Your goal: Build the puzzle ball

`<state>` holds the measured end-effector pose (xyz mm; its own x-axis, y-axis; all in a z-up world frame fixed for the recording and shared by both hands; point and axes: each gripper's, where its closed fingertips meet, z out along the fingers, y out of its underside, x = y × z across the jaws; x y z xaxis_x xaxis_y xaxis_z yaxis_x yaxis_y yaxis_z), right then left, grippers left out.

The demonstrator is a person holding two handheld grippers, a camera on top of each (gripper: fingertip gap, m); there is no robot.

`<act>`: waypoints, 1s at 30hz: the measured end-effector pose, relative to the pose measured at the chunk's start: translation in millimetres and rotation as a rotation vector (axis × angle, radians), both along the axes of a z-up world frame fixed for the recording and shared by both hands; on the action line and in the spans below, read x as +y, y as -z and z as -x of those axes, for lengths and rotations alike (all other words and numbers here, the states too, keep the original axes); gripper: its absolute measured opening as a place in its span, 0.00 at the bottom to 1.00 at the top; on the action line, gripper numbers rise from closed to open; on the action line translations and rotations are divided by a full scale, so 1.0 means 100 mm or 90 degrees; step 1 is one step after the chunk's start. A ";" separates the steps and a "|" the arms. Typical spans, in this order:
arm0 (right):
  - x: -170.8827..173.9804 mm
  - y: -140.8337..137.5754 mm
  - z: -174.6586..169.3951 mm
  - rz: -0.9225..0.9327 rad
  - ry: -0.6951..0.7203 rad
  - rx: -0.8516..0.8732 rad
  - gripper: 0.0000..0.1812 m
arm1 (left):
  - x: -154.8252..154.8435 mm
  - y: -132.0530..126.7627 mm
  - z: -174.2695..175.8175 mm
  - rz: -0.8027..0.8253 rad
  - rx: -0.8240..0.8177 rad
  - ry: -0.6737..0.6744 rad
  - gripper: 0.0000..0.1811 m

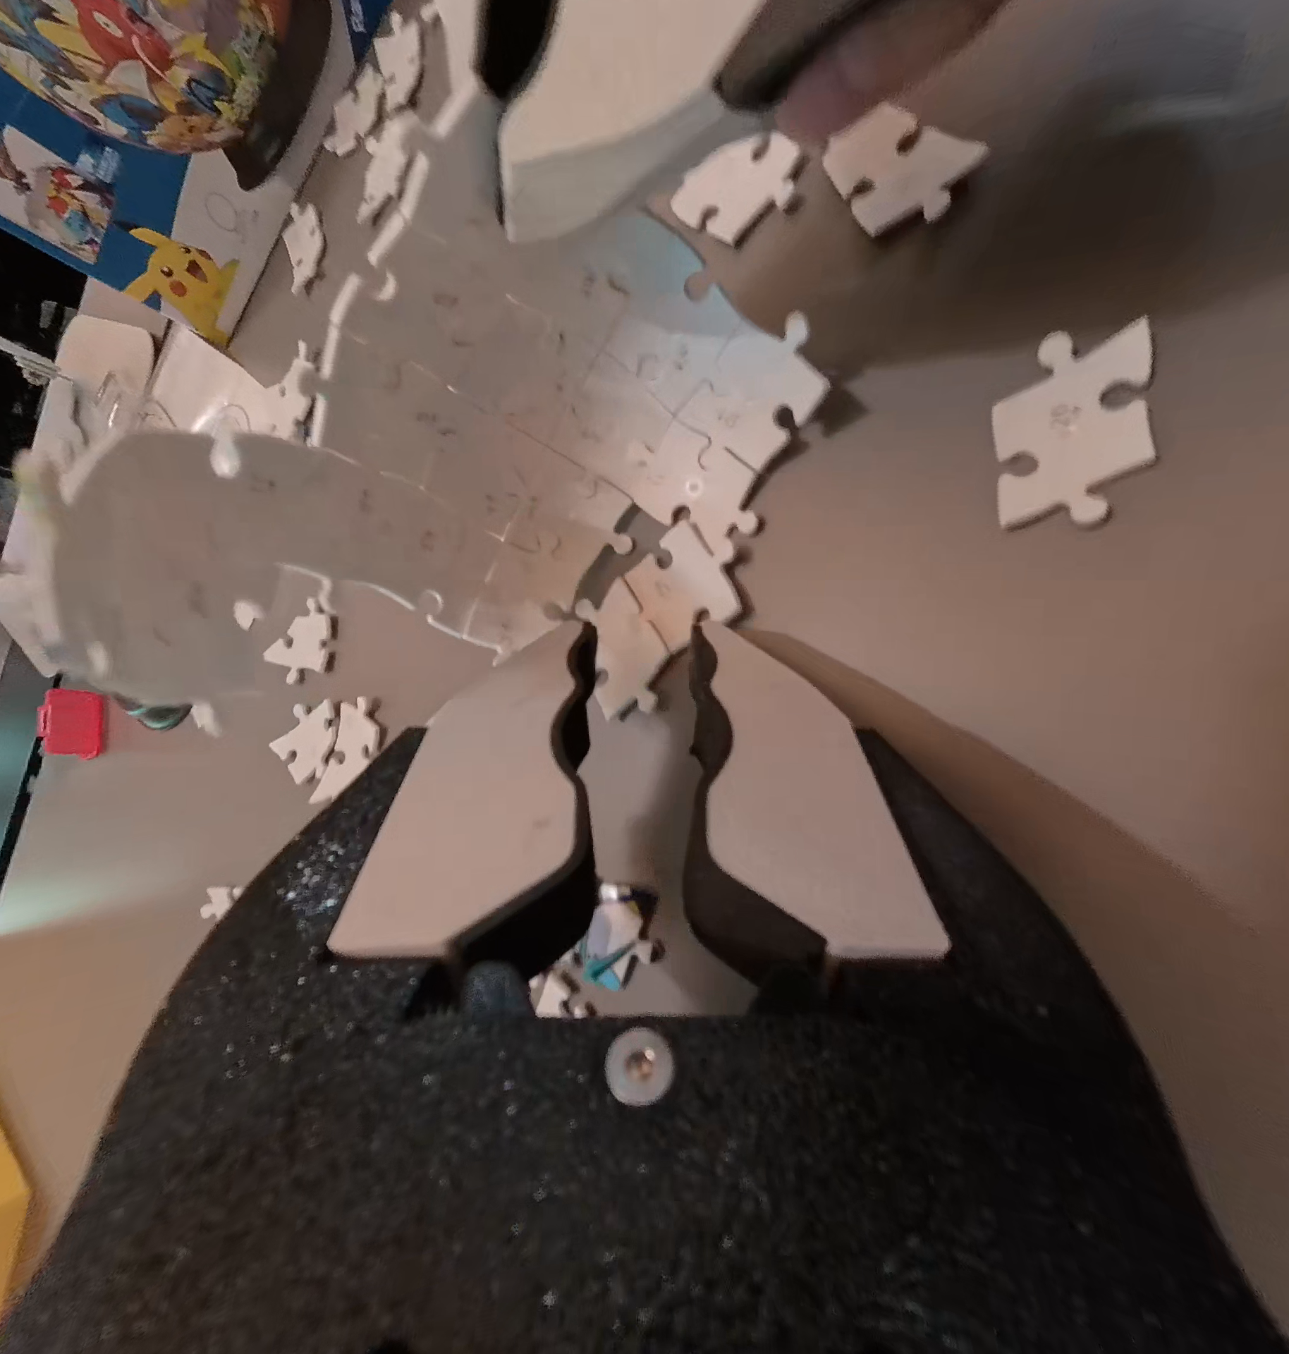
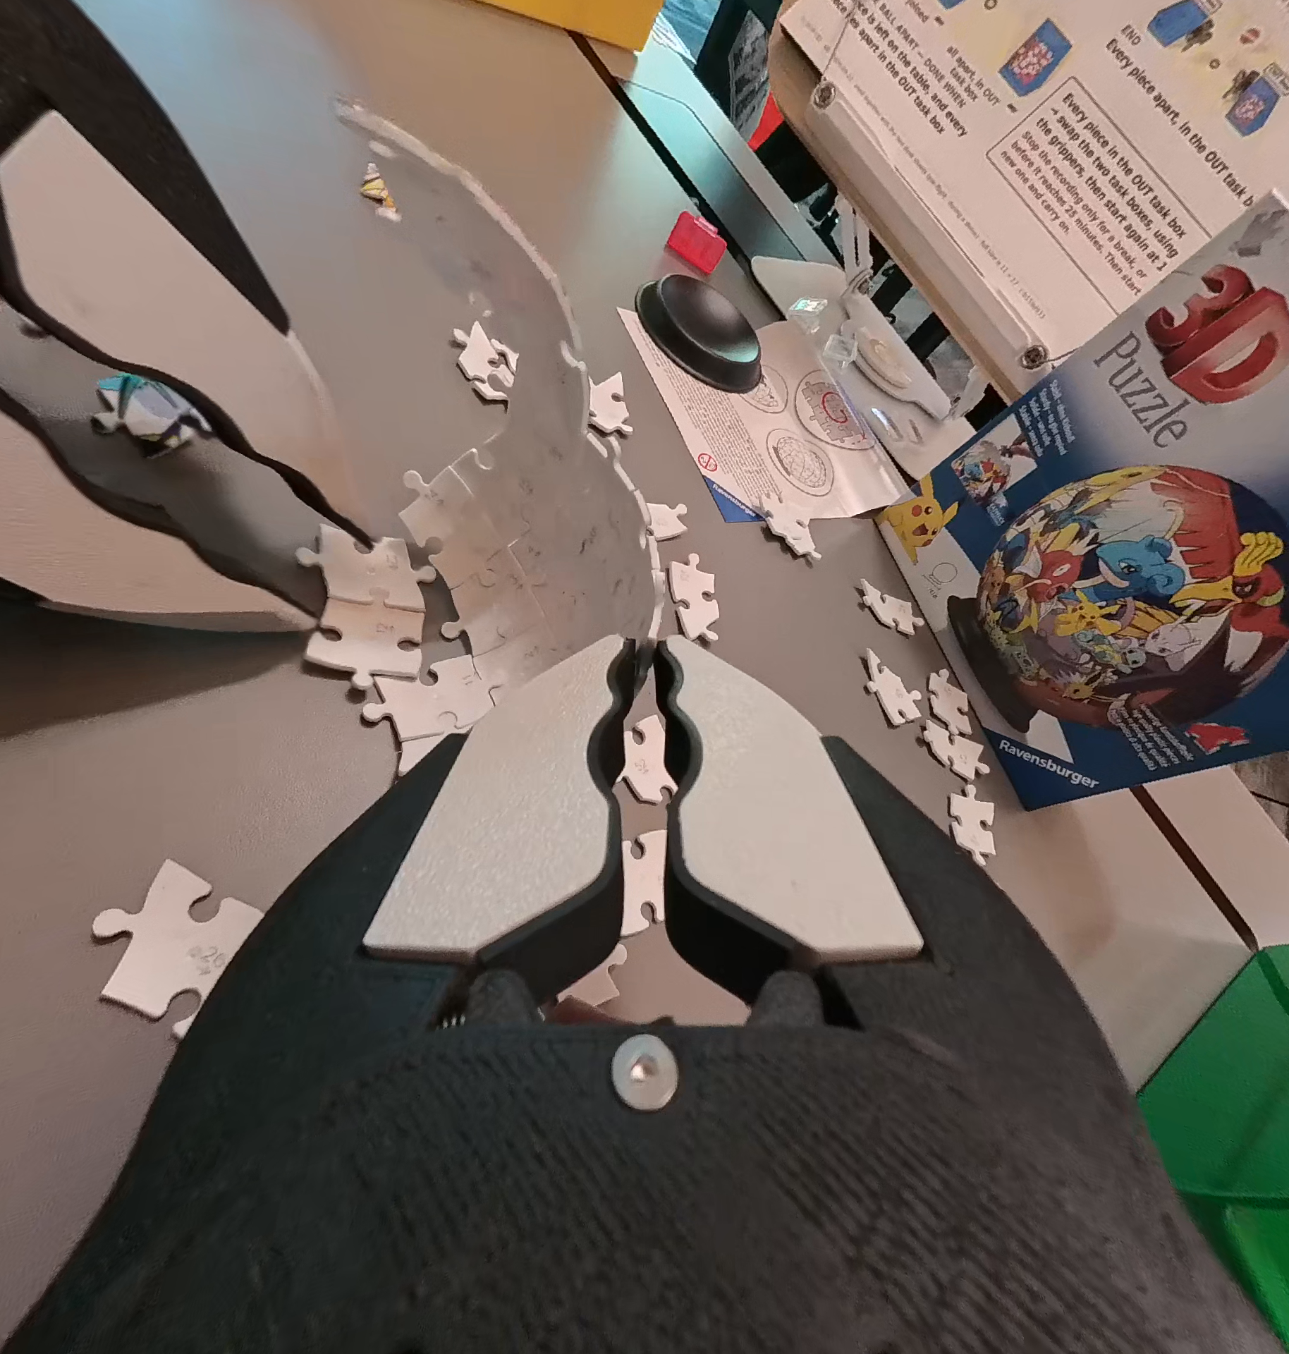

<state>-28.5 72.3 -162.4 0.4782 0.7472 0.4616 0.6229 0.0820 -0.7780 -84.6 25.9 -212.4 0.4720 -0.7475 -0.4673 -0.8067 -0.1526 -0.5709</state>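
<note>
Curved puzzle shell (image 2: 539, 513), part-built, white side up, stands on grey table (image 2: 151, 769). Right gripper (image 2: 645, 648) pinched tight on shell's near rim. Left gripper (image 1: 645, 630) w/ fingers apart, tips at edge pieces on the shell's other end. Loose pieces (image 2: 913, 689) crowd right side toward puzzle box (image 2: 1140, 557); table nr left piece (image 2: 173, 945) open.

Curved white shell (image 2: 546, 527) of joined pieces — upright; loose pieces (image 2: 913, 689) around
</note>
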 end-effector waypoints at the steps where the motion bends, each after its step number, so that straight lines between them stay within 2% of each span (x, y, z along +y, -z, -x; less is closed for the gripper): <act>1: 0.00 0.00 0.00 0.002 0.002 -0.003 0.03 | 0.02 -0.01 -0.03 0.004 -0.012 -0.004 0.11; 8: -0.02 -0.01 0.01 0.028 0.023 -0.022 0.03 | 0.10 0.09 -0.07 0.038 0.006 -0.036 0.05; 10: -0.03 0.00 0.00 0.042 0.035 -0.023 0.03 | 0.08 0.11 -0.08 0.056 -0.013 -0.055 0.01; 13: -0.02 0.01 -0.02 0.061 0.051 -0.026 0.03 | 0.09 0.11 -0.10 0.064 -0.049 -0.091 0.00; 15: -0.02 0.02 -0.03 0.067 0.056 -0.024 0.03 | 0.10 0.09 -0.08 0.062 -0.068 -0.108 0.01; 17: -0.02 0.03 -0.04 0.069 0.057 -0.028 0.03 | 0.10 0.07 -0.04 0.069 -0.095 -0.128 0.08; 20: -0.02 0.04 -0.05 0.071 0.059 -0.032 0.03 | 0.09 0.01 0.07 0.066 -0.133 -0.167 0.08; 24: -0.01 0.04 -0.05 0.071 0.059 -0.031 0.03 | 0.07 0.06 0.19 0.082 -0.116 -0.187 0.11; 30: -0.04 0.00 -0.01 0.053 0.049 -0.038 0.03 | 0.10 0.11 0.17 0.135 -0.134 -0.213 0.13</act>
<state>-27.7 68.5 -162.3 0.5083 0.7469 0.4287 0.6708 -0.0312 -0.7410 -101.8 35.5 -223.8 0.7723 -0.6066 -0.1887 -0.5631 -0.5162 -0.6454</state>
